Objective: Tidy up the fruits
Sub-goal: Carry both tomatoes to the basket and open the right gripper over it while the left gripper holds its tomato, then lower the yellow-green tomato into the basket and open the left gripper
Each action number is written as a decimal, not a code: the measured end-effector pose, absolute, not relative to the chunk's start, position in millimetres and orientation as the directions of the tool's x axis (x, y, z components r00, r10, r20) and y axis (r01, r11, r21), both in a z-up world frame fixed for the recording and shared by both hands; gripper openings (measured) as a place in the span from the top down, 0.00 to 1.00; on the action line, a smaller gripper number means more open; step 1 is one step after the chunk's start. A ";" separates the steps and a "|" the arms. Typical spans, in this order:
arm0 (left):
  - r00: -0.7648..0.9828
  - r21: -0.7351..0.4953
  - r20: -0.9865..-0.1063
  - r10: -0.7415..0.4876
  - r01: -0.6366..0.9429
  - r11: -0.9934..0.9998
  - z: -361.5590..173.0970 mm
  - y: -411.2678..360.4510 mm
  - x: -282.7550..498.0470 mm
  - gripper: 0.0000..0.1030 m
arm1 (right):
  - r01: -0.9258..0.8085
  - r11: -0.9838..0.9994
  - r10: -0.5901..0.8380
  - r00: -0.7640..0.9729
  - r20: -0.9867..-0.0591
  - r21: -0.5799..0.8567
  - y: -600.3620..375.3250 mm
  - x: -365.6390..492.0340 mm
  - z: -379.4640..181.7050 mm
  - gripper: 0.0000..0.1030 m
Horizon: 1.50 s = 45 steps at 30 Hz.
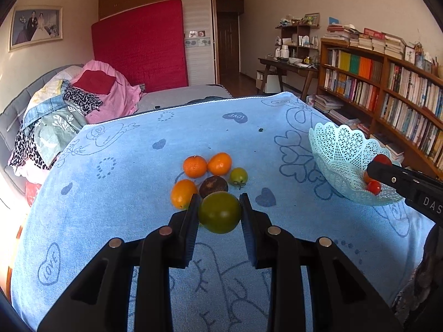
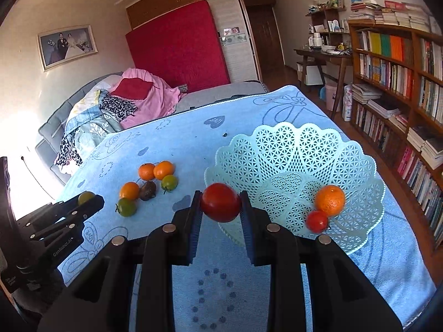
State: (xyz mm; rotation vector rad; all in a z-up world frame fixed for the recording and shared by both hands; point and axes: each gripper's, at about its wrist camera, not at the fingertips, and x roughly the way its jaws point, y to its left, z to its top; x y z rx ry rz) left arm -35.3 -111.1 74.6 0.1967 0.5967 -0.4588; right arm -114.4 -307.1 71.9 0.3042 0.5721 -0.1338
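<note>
left hand-held gripper (image 1: 220,207) clamping green tomato (image 1: 219,212), right hand-held gripper (image 2: 220,204) red tomato (image 2: 220,202), basket (image 2: 279,149) beside

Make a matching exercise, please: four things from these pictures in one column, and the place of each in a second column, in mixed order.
Things:
1. green tomato
2. red tomato
3. orange
4. dark brown fruit

Places:
A. inside the basket
B. between the fingers of the right gripper
C. on the blue towel, among the loose fruit
D. between the fingers of the left gripper

Pairs: 1-D, 2-B, 3-A, 4-C
</note>
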 end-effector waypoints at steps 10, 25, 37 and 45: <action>0.697 0.046 -0.586 -0.413 0.538 0.842 79.3 -150.4 -41.0 0.72 | 0.286 0.924 -0.099 0.819 -0.566 0.252 -343.6 -133.5 61.0 0.73; 0.615 0.031 -0.599 -0.513 0.658 0.753 78.5 -217.7 -41.3 0.72 | 0.356 0.889 -0.129 0.799 -0.588 0.289 -373.1 -136.8 48.9 0.73; 0.561 0.003 -0.614 -0.555 0.705 0.709 74.6 -247.7 -37.9 0.72 | 0.387 0.876 -0.159 0.794 -0.587 0.287 -380.5 -138.6 47.8 0.73; 0.542 -0.016 -0.613 -0.575 0.719 0.694 73.3 -256.5 -36.9 0.71 | 0.414 0.857 -0.186 0.803 -0.567 0.305 -387.7 -144.6 50.7 0.56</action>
